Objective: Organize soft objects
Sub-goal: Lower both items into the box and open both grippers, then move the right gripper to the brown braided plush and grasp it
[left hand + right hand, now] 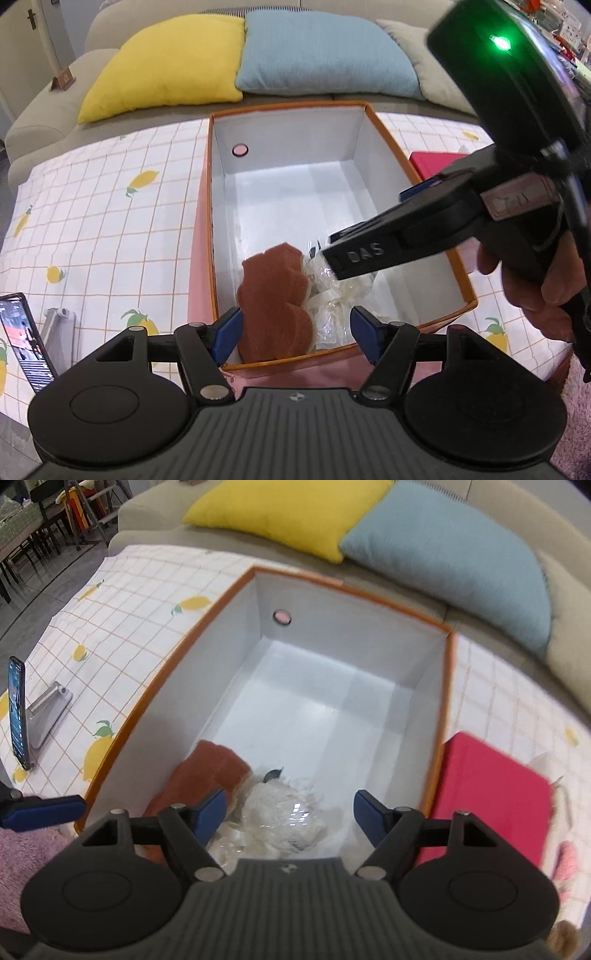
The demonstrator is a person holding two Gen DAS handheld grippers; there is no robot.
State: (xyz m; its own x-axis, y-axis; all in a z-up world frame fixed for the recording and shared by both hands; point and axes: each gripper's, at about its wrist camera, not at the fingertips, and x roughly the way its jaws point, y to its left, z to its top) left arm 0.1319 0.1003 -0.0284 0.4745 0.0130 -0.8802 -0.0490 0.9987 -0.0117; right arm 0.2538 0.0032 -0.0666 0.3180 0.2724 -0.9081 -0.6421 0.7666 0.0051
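Jaws of both grippers stand wide apart and hold nothing. The left gripper (295, 334) hovers at the near end of the orange-rimmed box (288, 107), its blue pads flanking the brown plush (275, 302) without touching it. The right gripper (290, 810) reaches down into the box from the right side, over the clear-wrapped white soft item (273, 812) that lies just beside the plush on the box floor. A red pouch (487, 801) lies on the bench (103, 206) beside the box.
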